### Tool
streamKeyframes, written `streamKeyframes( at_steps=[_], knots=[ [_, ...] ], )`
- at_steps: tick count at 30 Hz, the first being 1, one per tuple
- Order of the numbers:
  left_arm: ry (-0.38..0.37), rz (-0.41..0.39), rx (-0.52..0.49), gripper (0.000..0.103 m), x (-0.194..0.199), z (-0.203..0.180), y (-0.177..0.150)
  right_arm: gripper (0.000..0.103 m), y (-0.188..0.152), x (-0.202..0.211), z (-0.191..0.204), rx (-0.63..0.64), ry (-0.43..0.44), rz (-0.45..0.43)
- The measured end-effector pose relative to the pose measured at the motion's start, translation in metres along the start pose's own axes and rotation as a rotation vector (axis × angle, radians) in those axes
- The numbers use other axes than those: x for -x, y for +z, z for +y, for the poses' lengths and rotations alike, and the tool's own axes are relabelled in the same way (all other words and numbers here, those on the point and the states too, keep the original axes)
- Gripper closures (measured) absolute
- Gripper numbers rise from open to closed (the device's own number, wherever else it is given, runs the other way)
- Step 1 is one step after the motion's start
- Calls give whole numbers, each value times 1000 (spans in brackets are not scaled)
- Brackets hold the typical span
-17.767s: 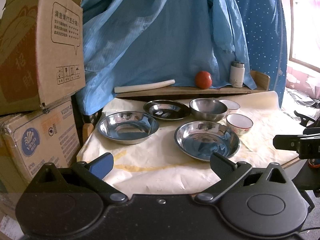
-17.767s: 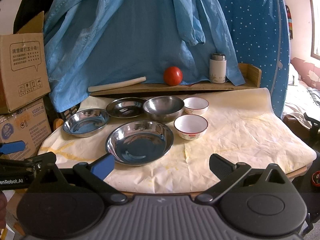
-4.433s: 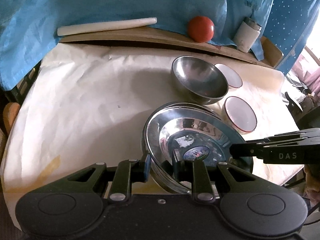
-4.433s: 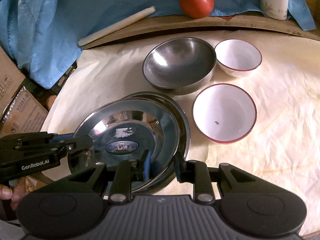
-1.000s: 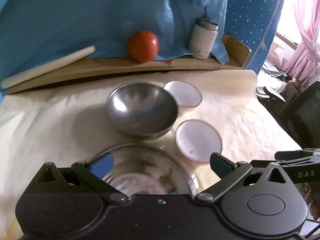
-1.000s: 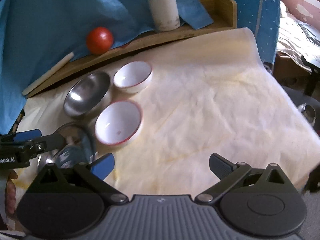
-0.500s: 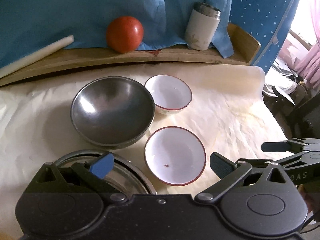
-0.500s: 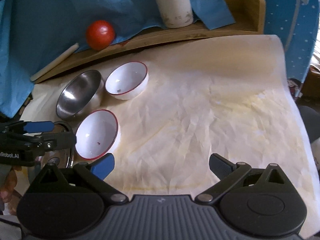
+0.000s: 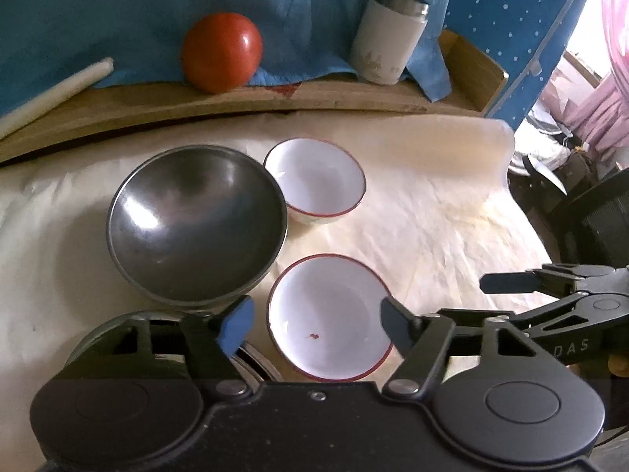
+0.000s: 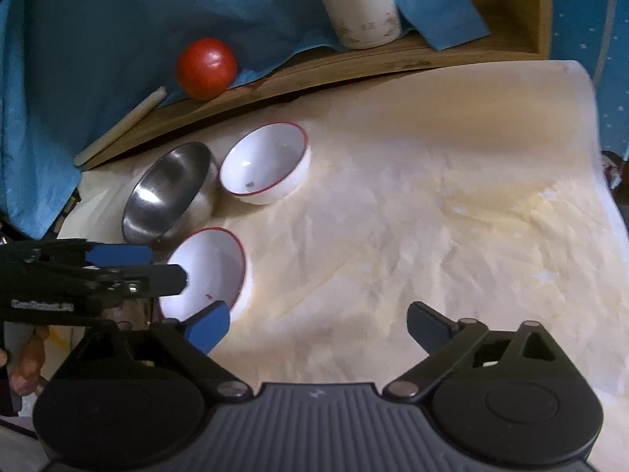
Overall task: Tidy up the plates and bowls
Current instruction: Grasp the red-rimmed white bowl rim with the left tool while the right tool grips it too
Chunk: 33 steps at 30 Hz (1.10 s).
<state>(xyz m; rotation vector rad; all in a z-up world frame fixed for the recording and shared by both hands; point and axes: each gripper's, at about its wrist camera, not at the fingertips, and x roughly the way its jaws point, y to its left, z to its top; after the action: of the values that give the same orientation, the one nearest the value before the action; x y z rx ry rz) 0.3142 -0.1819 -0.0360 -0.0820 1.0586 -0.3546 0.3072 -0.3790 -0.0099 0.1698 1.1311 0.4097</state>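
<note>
Left gripper (image 9: 314, 322) held low over the near white bowl (image 9: 329, 316), jaws spread wide on either side of it, nothing clasped; right gripper (image 10: 318, 324) poised above bare table covering, jaws likewise apart and empty. Steel bowl (image 9: 196, 224) stands just left of the near bowl; far white bowl (image 9: 316, 181) beside its right rim; stacked steel plates (image 9: 255, 362) partly hidden under the left gripper. Table (image 10: 452, 216) draped in creased cream paper; wooden ledge (image 9: 275, 98) behind carries a red ball (image 9: 221, 53), a white flask (image 9: 387, 35) and a pale rod (image 9: 51, 90); blue cloth (image 9: 118, 8) hangs as backdrop.
</note>
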Motion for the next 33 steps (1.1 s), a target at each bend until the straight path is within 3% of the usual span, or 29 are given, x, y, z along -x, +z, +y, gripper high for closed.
streamKeyframes(
  at_steps=[4, 7, 14, 21, 24, 31, 33],
  knots=[
    [-12, 25, -6, 55, -4, 5, 1, 16, 4, -10, 8, 1, 24, 26],
    [-30, 28, -8, 58, -4, 11, 3, 16, 4, -16, 13, -7, 38, 49],
    [-36, 55, -45, 68, -7, 16, 8, 31, 6, -27, 22, -26, 46, 96],
    [6, 142, -121, 79, -21, 12, 17, 56, 8, -36, 28, -46, 51, 124],
    [12, 182, -139, 80, -28, 11, 17, 61, 8, -37, 29, -63, 57, 130],
    [23, 194, -154, 90, -32, 13, 19, 63, 4, -37, 27, -112, 64, 126],
    [26, 193, -164, 90, -31, 12, 20, 69, 3, -36, 27, -118, 74, 123]
  ],
)
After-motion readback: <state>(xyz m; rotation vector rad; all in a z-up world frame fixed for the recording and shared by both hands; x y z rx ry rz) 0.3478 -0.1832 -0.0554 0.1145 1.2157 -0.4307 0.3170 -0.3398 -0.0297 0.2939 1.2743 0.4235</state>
